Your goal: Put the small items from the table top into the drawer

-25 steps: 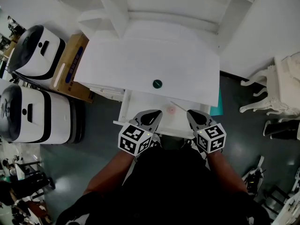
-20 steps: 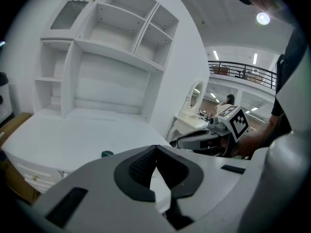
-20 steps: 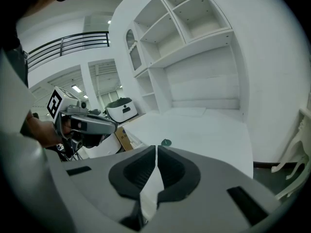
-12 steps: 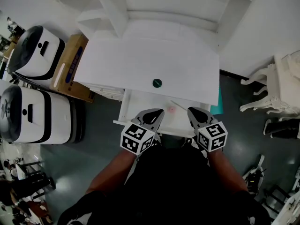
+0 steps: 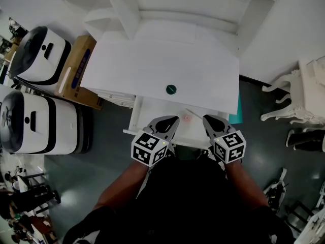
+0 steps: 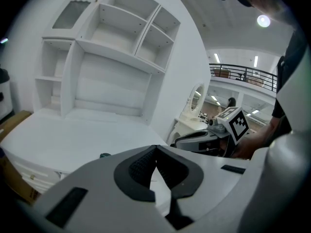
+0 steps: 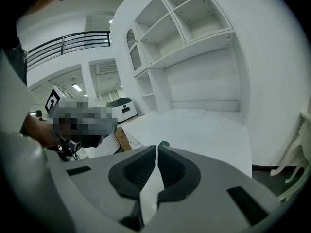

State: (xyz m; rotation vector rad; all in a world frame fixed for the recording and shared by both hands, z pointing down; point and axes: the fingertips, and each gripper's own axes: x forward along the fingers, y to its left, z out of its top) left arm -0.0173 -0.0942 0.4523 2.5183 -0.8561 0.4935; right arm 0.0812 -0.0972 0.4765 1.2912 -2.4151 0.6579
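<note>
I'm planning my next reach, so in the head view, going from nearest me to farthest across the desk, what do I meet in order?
Pink item in the open drawer → small green item on the table top → white shelf unit.

Seen from overhead, the head view looks steeply down on the white counter (image 5: 152,70). Both gripper views sit low at its 6 o'clock edge, facing 12 o'clock toward the shelves (image 6: 126,28). All three views share the small green item (image 5: 171,89).
</note>
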